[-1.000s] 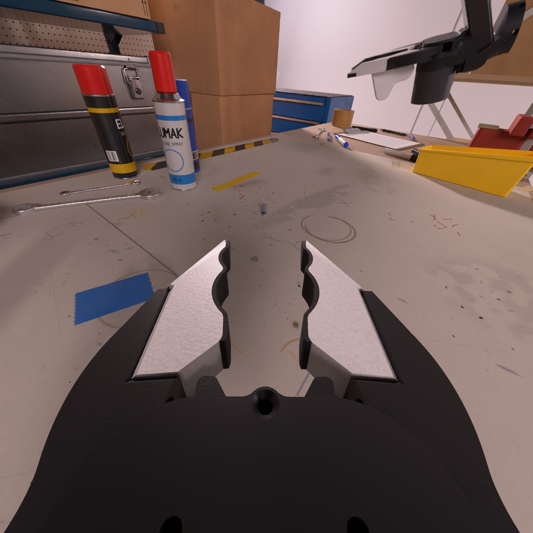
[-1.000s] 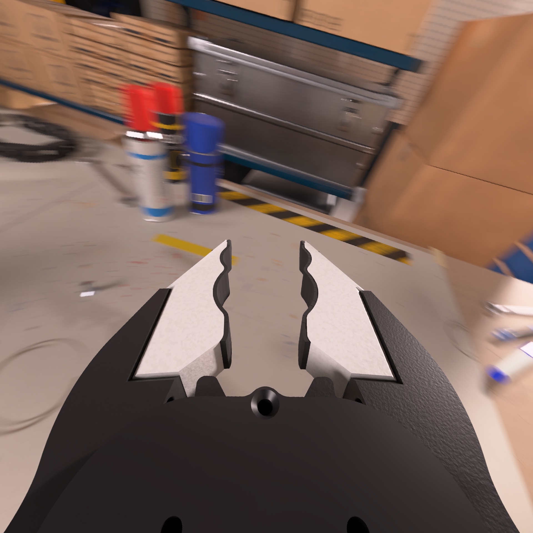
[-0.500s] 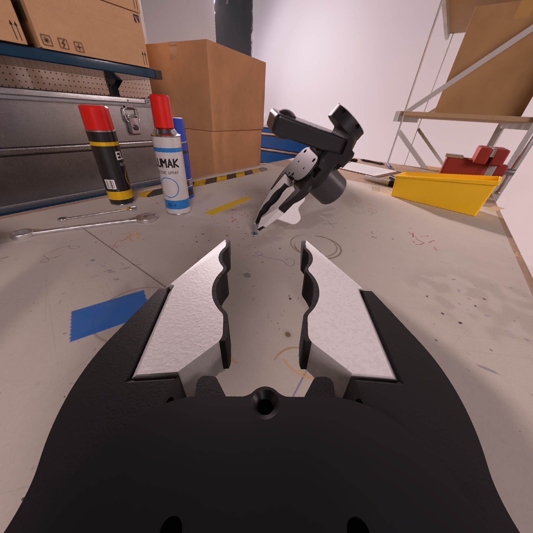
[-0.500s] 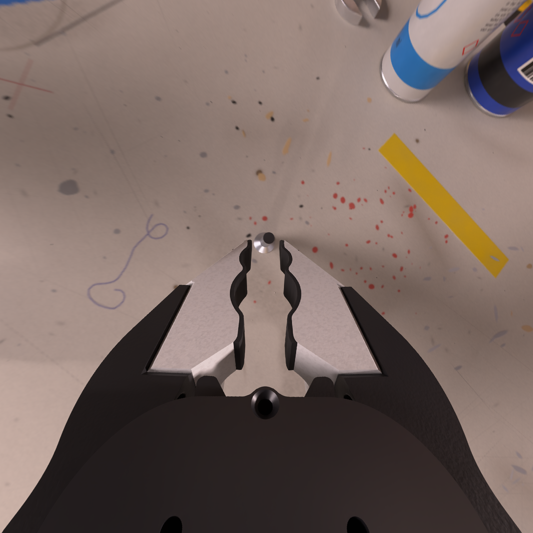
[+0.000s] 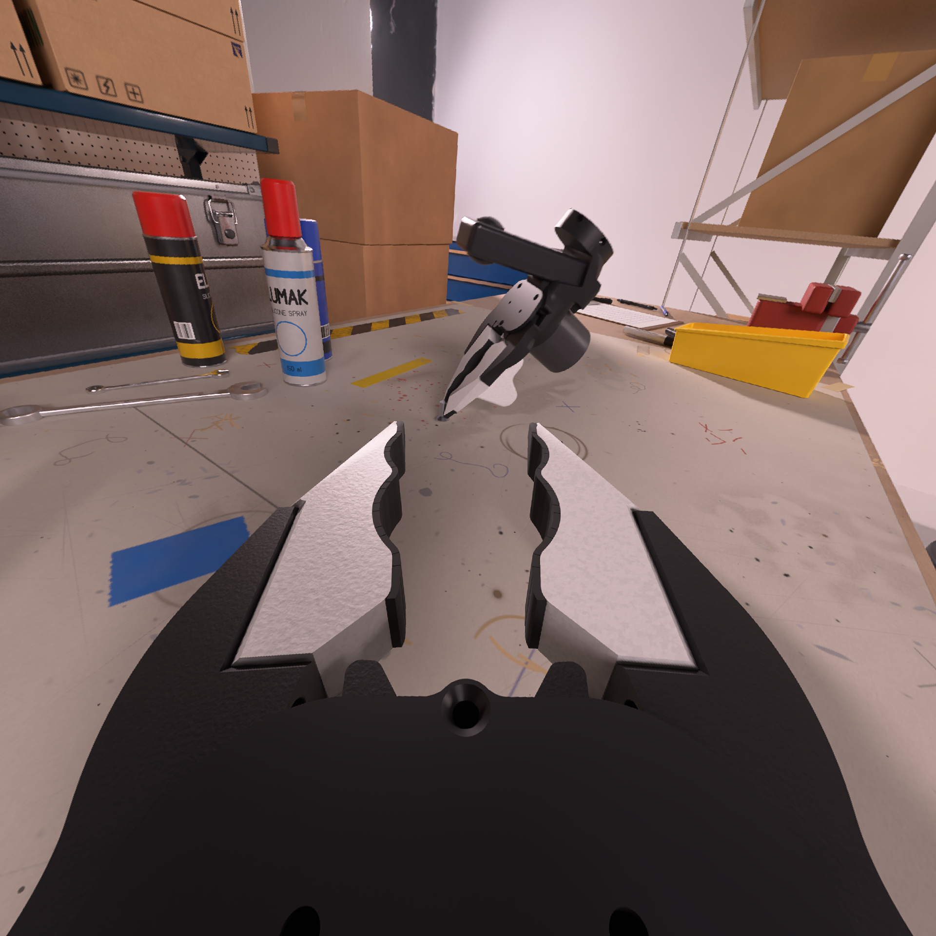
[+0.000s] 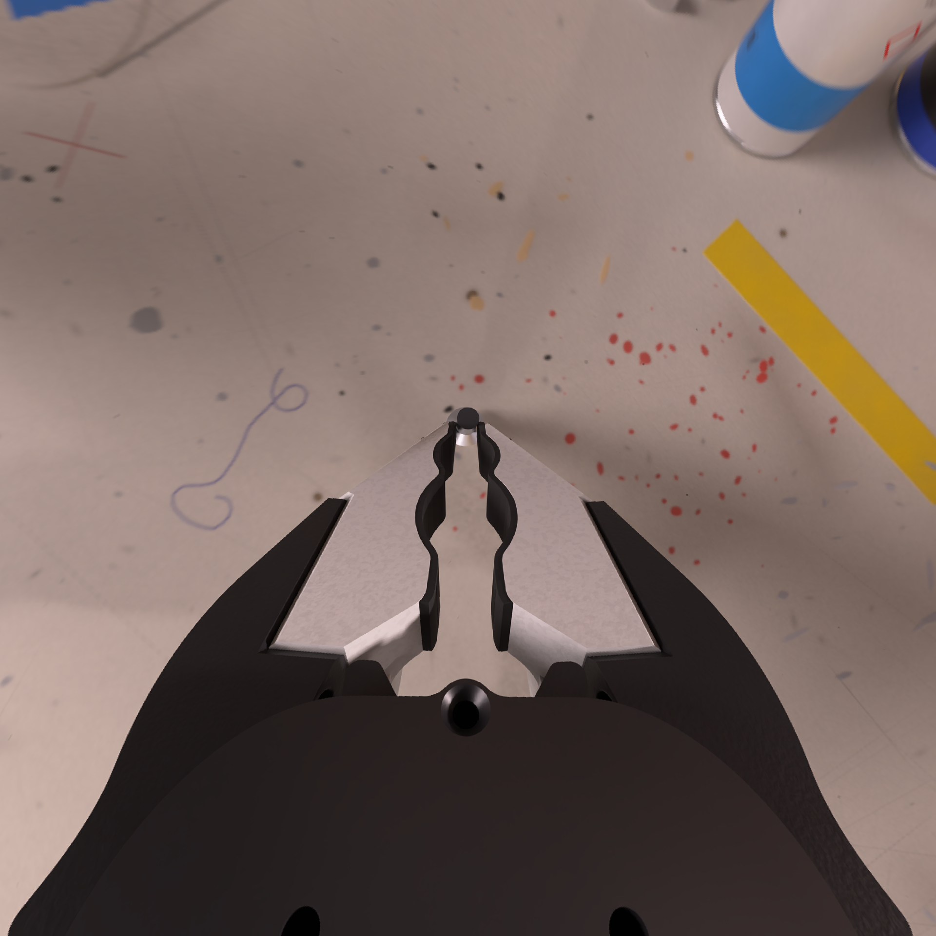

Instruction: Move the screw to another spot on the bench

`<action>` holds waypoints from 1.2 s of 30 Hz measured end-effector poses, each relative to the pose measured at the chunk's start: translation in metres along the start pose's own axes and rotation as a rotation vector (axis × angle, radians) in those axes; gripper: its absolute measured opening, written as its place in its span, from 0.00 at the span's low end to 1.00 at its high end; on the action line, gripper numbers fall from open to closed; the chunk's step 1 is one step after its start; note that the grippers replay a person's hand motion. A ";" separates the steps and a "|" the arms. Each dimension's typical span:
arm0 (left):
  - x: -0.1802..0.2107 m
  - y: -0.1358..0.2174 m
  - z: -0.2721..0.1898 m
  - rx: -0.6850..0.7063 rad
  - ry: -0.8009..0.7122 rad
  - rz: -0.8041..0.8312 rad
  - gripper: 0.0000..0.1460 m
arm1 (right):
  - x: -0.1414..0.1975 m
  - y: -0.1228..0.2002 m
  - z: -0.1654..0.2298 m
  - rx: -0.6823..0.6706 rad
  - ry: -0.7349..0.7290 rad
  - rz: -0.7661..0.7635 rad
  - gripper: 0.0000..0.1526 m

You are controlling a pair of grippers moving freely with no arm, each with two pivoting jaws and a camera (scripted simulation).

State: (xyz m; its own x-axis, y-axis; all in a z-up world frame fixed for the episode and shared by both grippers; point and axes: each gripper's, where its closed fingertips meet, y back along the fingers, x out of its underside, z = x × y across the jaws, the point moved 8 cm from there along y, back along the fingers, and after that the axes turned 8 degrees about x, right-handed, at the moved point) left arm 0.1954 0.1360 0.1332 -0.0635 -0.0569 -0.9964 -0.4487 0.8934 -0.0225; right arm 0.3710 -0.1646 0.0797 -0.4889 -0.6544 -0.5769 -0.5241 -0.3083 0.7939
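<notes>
The screw (image 6: 466, 424) is small and silver with a dark round head. It stands on the grey bench, pinched between the tips of my right gripper (image 6: 465, 430), which points steeply down and is shut on it. In the left wrist view the right gripper (image 5: 451, 407) shows ahead with its tips down on the bench, and the screw (image 5: 442, 416) is a tiny grey speck at those tips. My left gripper (image 5: 466, 435) is open and empty, low over the bench, a short way in front of the screw.
Three spray cans (image 5: 294, 299) stand at the back left before a metal case (image 5: 76, 263). Two wrenches (image 5: 131, 402) lie left. Yellow tape (image 5: 390, 372) and blue tape (image 5: 177, 557) mark the bench. A yellow bin (image 5: 754, 354) and red vise (image 5: 805, 306) sit right, near the bench edge.
My right gripper swung down from up high to the screw and its fingers closed on it. The left gripper drew back and rose slightly.
</notes>
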 end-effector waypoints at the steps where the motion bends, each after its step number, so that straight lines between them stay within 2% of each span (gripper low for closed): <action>1: 0.000 0.000 0.000 0.000 -0.002 -0.003 0.33 | 0.000 0.006 0.003 -0.008 0.018 -0.020 0.05; 4: 0.000 0.001 -0.001 0.000 -0.005 -0.008 0.33 | 0.003 0.036 0.018 -0.089 0.058 -0.073 0.05; 7: 0.000 0.000 0.000 0.000 -0.003 -0.004 0.33 | 0.020 0.063 0.039 -0.141 0.116 -0.070 0.05; 14: 0.001 -0.003 0.000 0.002 -0.005 0.026 0.33 | 0.075 0.088 0.065 -0.146 0.080 -0.042 0.05; 20: 0.002 -0.004 0.000 -0.019 -0.013 0.034 0.34 | 0.089 0.087 0.077 -0.125 0.079 -0.043 0.05; 36: 0.002 -0.004 0.000 -0.036 -0.019 0.041 0.35 | 0.084 0.076 0.082 -0.081 0.164 -0.032 0.05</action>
State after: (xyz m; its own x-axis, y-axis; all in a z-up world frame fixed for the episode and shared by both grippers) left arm 0.1973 0.1323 0.1310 -0.0657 -0.0117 -0.9978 -0.4780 0.8781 0.0212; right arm 0.2327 -0.1861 0.0758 -0.3489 -0.7450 -0.5686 -0.4766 -0.3813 0.7921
